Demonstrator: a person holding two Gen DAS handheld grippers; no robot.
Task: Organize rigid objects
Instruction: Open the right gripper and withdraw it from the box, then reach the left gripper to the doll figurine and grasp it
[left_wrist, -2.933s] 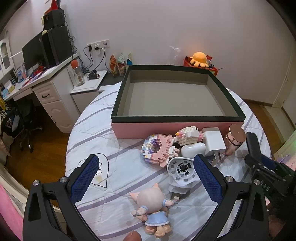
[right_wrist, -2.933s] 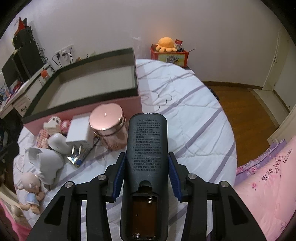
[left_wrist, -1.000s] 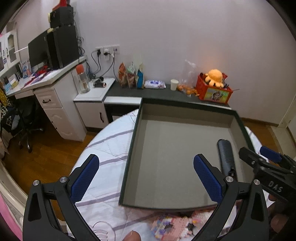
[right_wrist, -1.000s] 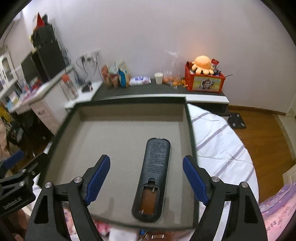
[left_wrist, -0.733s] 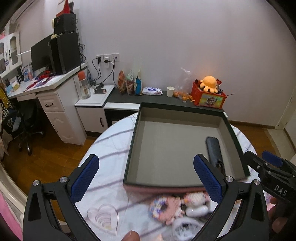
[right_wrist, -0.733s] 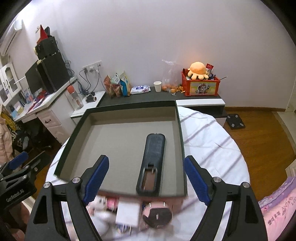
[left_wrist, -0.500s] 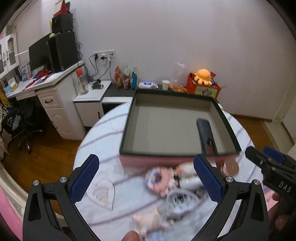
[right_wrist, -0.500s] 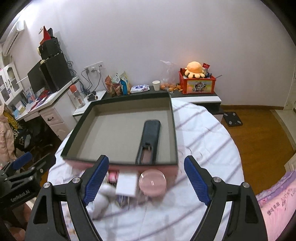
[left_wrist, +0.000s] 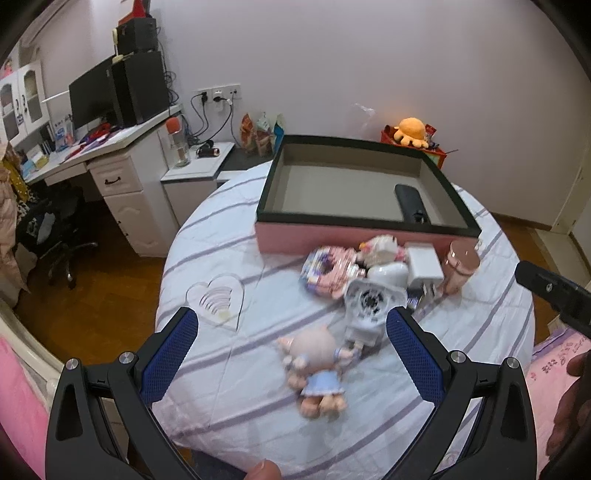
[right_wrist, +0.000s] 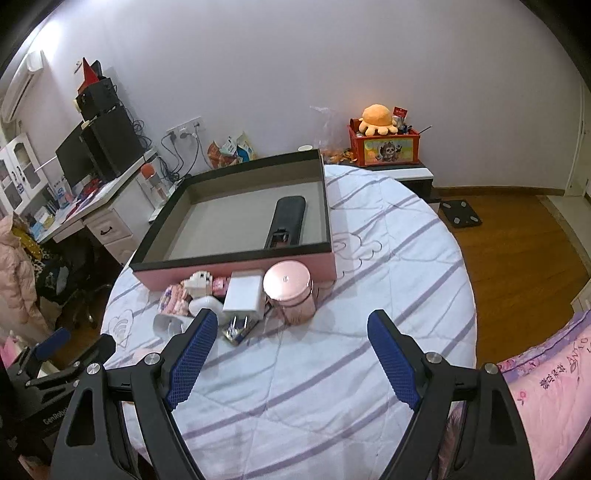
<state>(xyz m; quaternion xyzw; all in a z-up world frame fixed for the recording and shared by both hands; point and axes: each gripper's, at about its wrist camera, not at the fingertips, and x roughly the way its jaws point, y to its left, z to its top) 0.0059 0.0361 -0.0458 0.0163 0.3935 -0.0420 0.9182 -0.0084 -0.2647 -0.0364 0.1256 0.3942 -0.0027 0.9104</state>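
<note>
Both pulled back from box (right_wrist: 236, 258) | remote (right_wrist: 286, 220) lies inside, right | left hand-held gripper (left_wrist: 291, 354), right hand-held gripper (right_wrist: 291, 360): wide open, empty

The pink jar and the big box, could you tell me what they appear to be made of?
Jar: probably metal or metallised plastic; its rose-gold surface shines with glare on the lid. Box: likely cardboard; matte pink walls, dark rim, flat grey lining.

Left hand-held gripper (left_wrist: 291, 354): we see black angular arms, silver screws, blue mesh-textured pads (left_wrist: 168, 356).
Right hand-held gripper (right_wrist: 291, 360): we see the same black frame, silver screws and blue pads (right_wrist: 190, 356).
Marking: white lettering beginning "GenRobot" on the left unit's black body.
Skin: our fingertip (left_wrist: 264, 469) at the bottom edge; our right hand (left_wrist: 570, 410) at the right edge.
</note>
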